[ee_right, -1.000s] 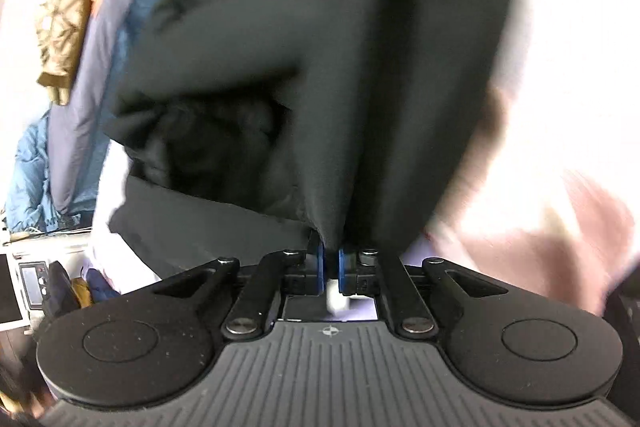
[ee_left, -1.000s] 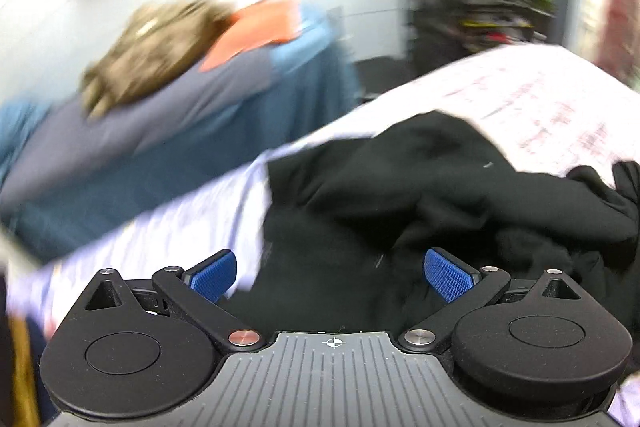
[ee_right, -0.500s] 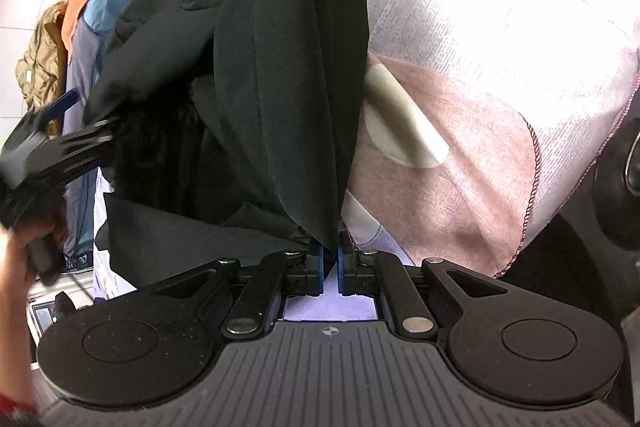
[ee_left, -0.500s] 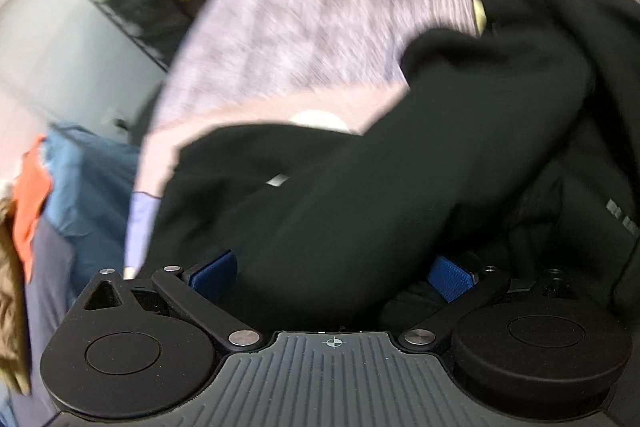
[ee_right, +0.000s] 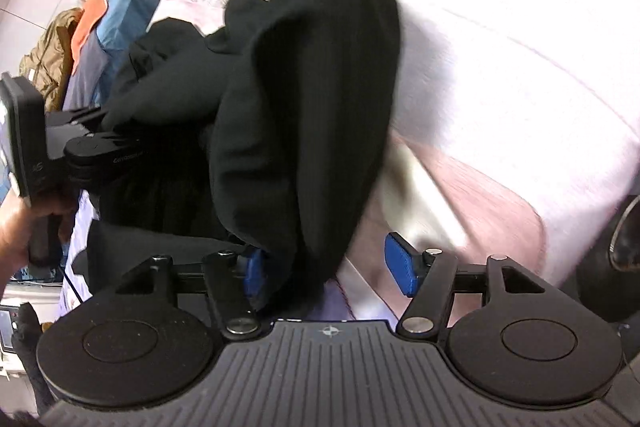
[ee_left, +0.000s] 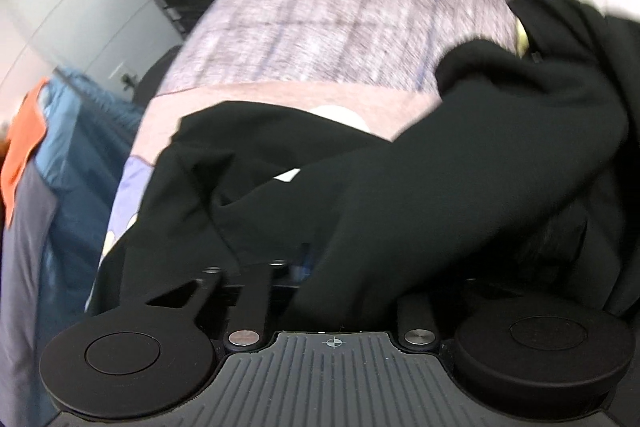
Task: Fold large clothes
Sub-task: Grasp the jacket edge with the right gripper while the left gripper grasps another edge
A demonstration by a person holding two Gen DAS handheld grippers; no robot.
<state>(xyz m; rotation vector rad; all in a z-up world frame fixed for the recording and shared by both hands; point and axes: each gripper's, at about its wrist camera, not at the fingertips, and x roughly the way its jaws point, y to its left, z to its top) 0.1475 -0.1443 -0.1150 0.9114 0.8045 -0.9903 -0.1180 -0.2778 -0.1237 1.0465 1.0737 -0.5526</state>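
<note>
On the near side of the bed, where the black garment is lying in a bunched heap on the pale bedcover, you are swapping your grip from one hand to the other. Your right gripper was clamped on a fold of the cloth a moment ago; its jaws have just been opening, and now they are standing apart, with the cloth hanging against the left blue pad and the right pad bare, so nothing is pinching it. Your left gripper, which was wide open, has just been closing, and a thick fold of the garment is now lying between its fingers; the cloth is hiding the pads, but the jaws seem to be pressing on it. I am judging that the left side is taking over the garment, so that you can spread it flat; the folding itself is not yet begun. The right wrist view is showing what the left cannot: your hand holding the left gripper at the far left of the heap. The left wrist view alone is showing the white label inside the garment and the blue clothes hanging beyond the bed.
</note>
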